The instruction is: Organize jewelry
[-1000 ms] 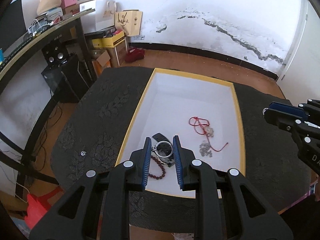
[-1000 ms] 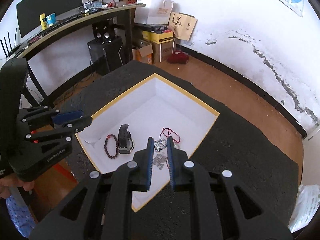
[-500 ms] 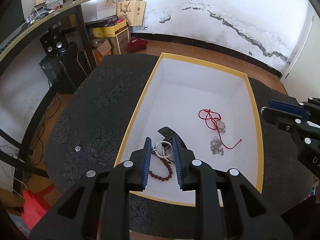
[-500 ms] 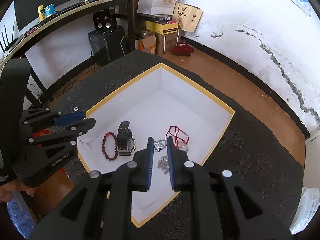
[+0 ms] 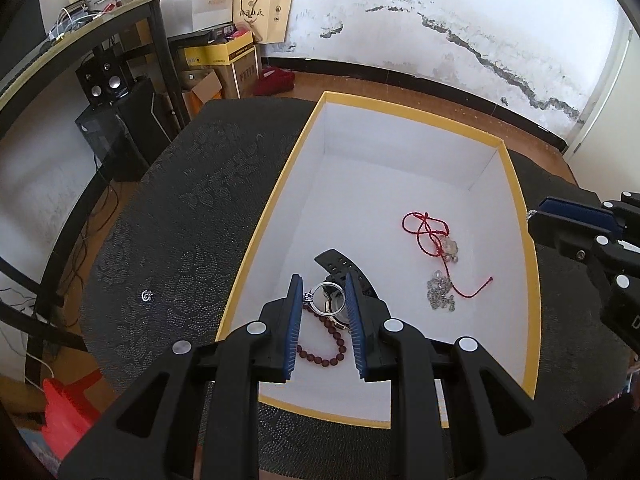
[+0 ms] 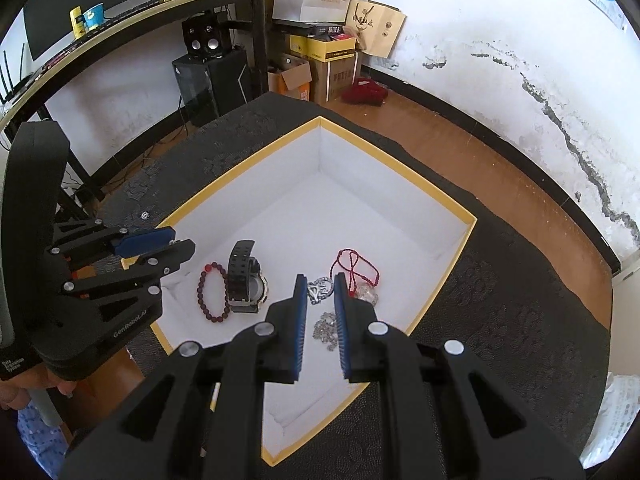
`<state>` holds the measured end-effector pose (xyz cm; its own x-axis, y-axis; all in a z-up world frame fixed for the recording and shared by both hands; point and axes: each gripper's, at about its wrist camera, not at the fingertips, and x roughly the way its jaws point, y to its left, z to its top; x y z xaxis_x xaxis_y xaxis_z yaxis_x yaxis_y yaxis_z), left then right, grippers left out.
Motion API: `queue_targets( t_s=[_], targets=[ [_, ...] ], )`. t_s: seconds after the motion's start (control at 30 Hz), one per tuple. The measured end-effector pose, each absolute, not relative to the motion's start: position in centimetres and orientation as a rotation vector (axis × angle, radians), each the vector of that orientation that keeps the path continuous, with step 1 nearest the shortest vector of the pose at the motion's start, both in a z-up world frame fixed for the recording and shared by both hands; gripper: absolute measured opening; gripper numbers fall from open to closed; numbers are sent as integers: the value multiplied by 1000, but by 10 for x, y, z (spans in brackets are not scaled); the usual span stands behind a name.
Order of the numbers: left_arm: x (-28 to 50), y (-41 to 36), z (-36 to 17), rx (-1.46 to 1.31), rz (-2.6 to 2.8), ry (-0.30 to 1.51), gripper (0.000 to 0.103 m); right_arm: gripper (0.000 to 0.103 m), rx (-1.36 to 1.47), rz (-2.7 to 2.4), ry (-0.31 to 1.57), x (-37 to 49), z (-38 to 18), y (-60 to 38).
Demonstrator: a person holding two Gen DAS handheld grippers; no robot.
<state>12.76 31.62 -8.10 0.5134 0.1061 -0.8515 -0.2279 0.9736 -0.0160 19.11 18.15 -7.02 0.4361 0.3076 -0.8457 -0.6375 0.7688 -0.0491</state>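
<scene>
My left gripper (image 5: 323, 295) is shut on a silver ring (image 5: 323, 300) and holds it above the near left part of the yellow-rimmed white box (image 5: 516, 184). My right gripper (image 6: 320, 292) is shut on a small silver piece of jewelry (image 6: 318, 290) above the same box (image 6: 468, 236). In the box lie a black watch (image 6: 244, 276), a dark red bead bracelet (image 6: 210, 292), a red cord with clear beads (image 5: 430, 236) and a silver chain (image 5: 440, 296). A small silver ring (image 5: 146, 295) lies on the dark cloth left of the box.
The box sits on a table with a dark patterned cloth (image 5: 188, 208). A desk with speakers (image 6: 202, 40), cardboard boxes (image 6: 332, 64) and paper bags stand behind at the wall. A red stool (image 5: 66, 412) is below the table's left edge.
Both grippers have moved forward and lower over the box, each still holding its piece. The box contents have not moved.
</scene>
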Motion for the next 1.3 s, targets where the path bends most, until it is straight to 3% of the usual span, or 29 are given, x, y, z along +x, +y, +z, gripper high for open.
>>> queue_targets(
  t_s=[0.43, 0.5, 0.53, 0.63, 0.67, 0.9, 0.93, 1.0, 1.07, 1.3],
  targets=[
    [133, 318, -89, -153, 189, 1042, 25, 14, -386, 610, 963, 196, -76, 182],
    [133, 318, -90, -154, 190, 1044, 34, 14, -383, 610, 962, 197, -77, 181],
    [133, 318, -90, -158, 191, 1043, 43, 14, -383, 608, 962, 198, -77, 181],
    [133, 318, -91, -158, 194, 1042, 51, 14, -382, 609, 967, 199, -79, 181],
    [133, 318, -91, -156, 199, 1040, 58, 14, -383, 610, 968, 199, -79, 181],
    [131, 320, -90, -155, 209, 1035, 69, 15, -366, 617, 977, 202, -81, 180],
    [131, 319, -90, -152, 210, 1035, 72, 19, -362, 617, 979, 203, -81, 179],
    [130, 319, -90, -147, 216, 1034, 78, 52, -342, 618, 976, 205, -80, 177],
    [131, 319, -90, -148, 220, 1034, 83, 66, -338, 613, 958, 203, -78, 177],
    [131, 319, -92, -152, 224, 1047, 87, 75, -322, 616, 955, 204, -74, 176]
  ],
)
